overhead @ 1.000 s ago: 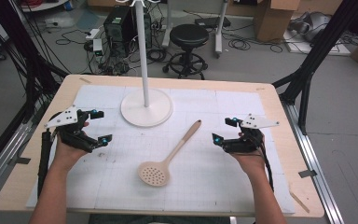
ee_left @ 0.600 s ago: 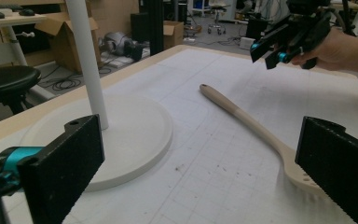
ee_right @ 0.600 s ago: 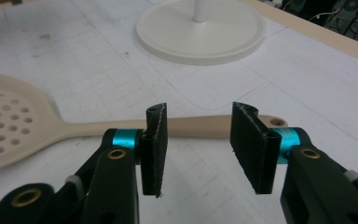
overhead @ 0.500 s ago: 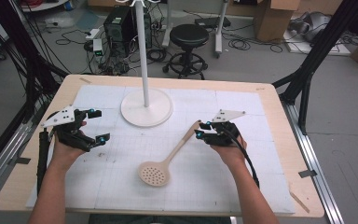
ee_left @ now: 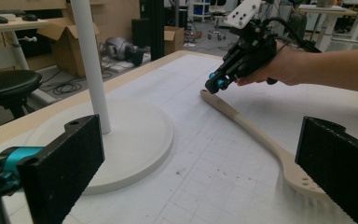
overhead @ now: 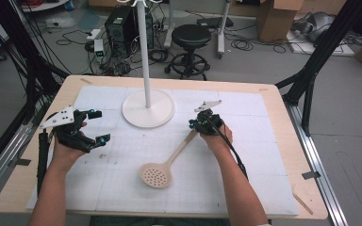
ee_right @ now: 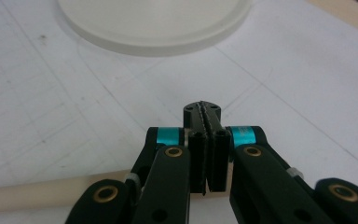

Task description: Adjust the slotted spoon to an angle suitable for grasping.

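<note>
A pale wooden skimmer spoon (overhead: 176,153) lies flat on the white mat, bowl toward me and handle running up to the right. My right gripper (overhead: 194,125) hovers at the handle's far end. Its jaws have just been closing and now stand shut with nothing between them. In the right gripper view the shut right gripper (ee_right: 206,112) points down at the mat, and the spoon handle (ee_right: 37,191) passes below it. My left gripper (overhead: 100,126) rests open at the left, holding nothing. From the left gripper view I see the spoon (ee_left: 247,123) and the right gripper (ee_left: 214,85) above its tip.
A white stand with a round base (overhead: 148,109) and a thin pole (overhead: 143,47) sits at the back middle of the mat, close behind the spoon's handle. The wooden table edge (overhead: 283,122) frames the mat. A stool and cables lie on the floor beyond.
My right gripper has moved left from the right side of the mat to the spoon handle's end, and its jaws have gone from open to shut. The left gripper stays put.
</note>
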`<state>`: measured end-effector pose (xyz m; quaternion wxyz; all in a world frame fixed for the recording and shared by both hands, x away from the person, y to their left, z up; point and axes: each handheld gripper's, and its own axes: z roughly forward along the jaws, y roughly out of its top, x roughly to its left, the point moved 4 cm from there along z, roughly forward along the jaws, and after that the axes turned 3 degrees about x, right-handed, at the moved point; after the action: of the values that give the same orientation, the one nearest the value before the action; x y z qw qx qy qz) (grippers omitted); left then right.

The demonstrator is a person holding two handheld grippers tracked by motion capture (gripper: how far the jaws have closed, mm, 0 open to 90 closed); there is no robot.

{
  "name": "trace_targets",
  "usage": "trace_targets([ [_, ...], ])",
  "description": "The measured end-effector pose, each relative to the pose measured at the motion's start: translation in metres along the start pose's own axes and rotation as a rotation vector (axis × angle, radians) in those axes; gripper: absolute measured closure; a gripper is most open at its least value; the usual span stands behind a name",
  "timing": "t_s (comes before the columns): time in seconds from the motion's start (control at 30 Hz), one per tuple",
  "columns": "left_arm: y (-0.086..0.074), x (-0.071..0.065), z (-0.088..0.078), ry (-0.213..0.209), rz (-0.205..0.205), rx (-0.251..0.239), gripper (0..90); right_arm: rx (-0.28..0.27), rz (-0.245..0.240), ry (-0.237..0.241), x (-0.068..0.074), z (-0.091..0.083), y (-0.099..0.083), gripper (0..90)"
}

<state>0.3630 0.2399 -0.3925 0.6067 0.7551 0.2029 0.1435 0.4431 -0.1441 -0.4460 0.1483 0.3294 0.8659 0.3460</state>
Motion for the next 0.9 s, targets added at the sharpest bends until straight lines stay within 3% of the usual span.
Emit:
trace_targets([
  [0.13,0.000,-0.001,0.000,-0.002,0.001,-0.002,1.7,0.057,0.016,-0.011,-0.005,0.010,-0.008,89.0],
  [0.33,0.001,-0.002,0.001,-0.004,0.002,-0.004,1.6,0.065,0.021,-0.018,-0.006,0.007,-0.010,89.2],
  [0.7,0.001,-0.001,0.000,-0.001,0.007,-0.006,1.6,0.076,0.062,-0.024,-0.007,-0.016,-0.032,89.2],
  [0.9,0.001,0.000,-0.002,0.003,0.003,-0.007,1.7,0.053,0.082,0.001,-0.004,-0.030,-0.048,89.2],
])
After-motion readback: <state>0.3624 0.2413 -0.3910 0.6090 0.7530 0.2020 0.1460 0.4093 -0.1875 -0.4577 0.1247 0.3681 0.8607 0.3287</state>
